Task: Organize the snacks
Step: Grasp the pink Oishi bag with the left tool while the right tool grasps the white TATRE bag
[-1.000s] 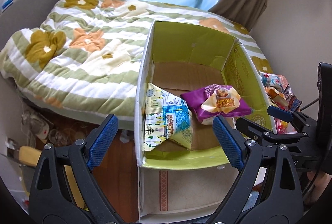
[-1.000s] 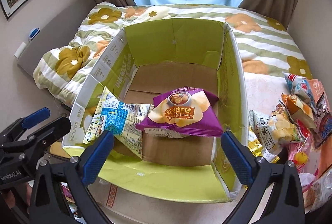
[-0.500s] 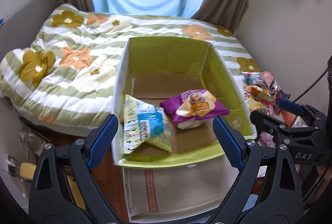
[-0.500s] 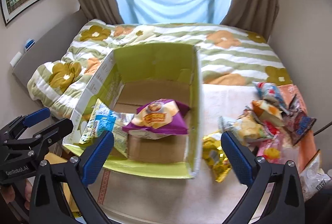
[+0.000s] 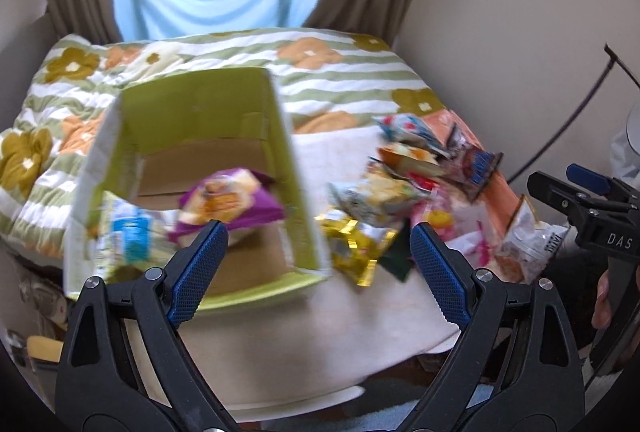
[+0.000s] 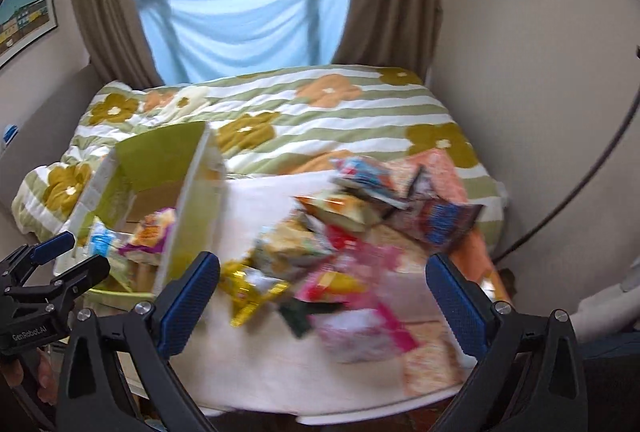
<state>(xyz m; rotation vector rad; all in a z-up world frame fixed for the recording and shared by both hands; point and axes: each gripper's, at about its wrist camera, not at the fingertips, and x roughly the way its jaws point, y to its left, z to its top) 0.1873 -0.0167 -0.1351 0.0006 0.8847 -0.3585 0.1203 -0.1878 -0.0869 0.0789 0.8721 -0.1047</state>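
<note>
Both claws stand wide apart and hold nothing: the left claw point(image 5: 318, 252) hovers with the green cardboard box point(image 5: 276, 136) ahead and to its left, its right wall running between the fingers. Inside the box lie a purple snack bag point(image 5: 228, 200) and a blue-and-yellow packet point(image 5: 128, 232). The right claw point(image 6: 322, 286) hangs over the loose snack pile point(image 6: 344, 232) spread on the pale cloth point(image 6: 280, 372), with a gold packet point(image 6: 248, 288) just ahead of its left finger and the box off to its left.
</note>
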